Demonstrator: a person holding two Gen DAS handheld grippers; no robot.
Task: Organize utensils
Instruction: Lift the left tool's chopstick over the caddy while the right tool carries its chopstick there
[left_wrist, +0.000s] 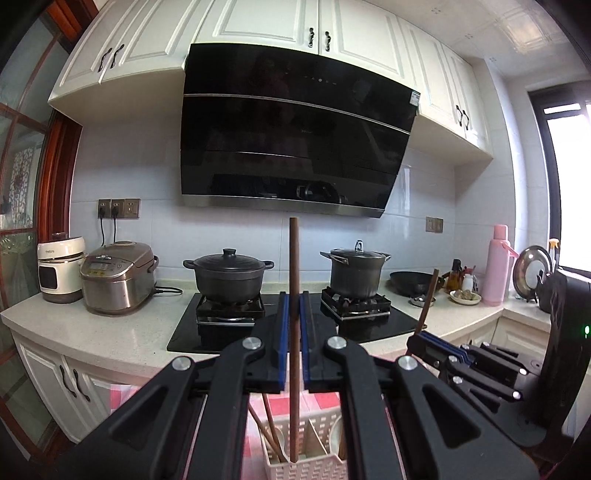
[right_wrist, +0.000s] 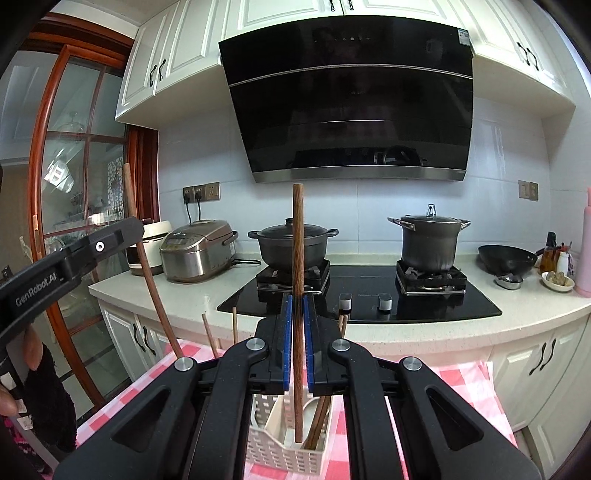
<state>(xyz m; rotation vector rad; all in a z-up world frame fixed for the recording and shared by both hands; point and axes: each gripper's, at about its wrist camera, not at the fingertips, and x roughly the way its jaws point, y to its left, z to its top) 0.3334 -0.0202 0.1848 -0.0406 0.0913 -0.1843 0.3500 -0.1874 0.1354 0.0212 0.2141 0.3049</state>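
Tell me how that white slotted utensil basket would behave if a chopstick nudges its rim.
The white slotted basket looks like thin plastic, so probably light and apt to slide on the checkered cloth. Tall chopsticks leaning inside may raise its balance, so it could tip.

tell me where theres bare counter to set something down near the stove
Free: the white counter between the rice cooker and the black cooktop, and the counter strip in front of the cooktop. Crowded: right of the cooktop, where the wok, small bowl, bottles and pink flask cluster. Both burners carry pots.
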